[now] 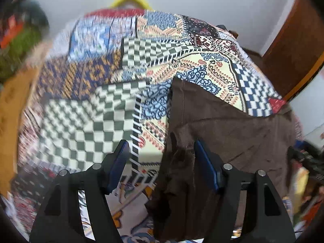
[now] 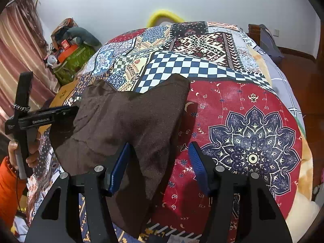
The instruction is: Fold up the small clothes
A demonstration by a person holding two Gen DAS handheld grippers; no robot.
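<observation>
A small dark brown garment (image 2: 129, 117) lies spread on a patchwork-patterned bed cover (image 2: 243, 105). It also shows in the left wrist view (image 1: 222, 129), on the right half. My left gripper (image 1: 160, 156) is open, with a bunched edge of the garment standing between its blue pads, next to the right pad (image 1: 204, 164). My right gripper (image 2: 159, 160) is open, with the garment's right corner lying between its pads. The left gripper's body (image 2: 40, 117) shows at the garment's left edge in the right wrist view, held by a hand.
The patchwork cover (image 1: 85, 117) fills the bed. A yellow curved object (image 2: 162, 15) sits at the far edge by the white wall. Boxes and a green bag (image 2: 70, 56) stand at the far left beside a pink curtain (image 2: 18, 46). A wooden door (image 1: 293, 46) stands at right.
</observation>
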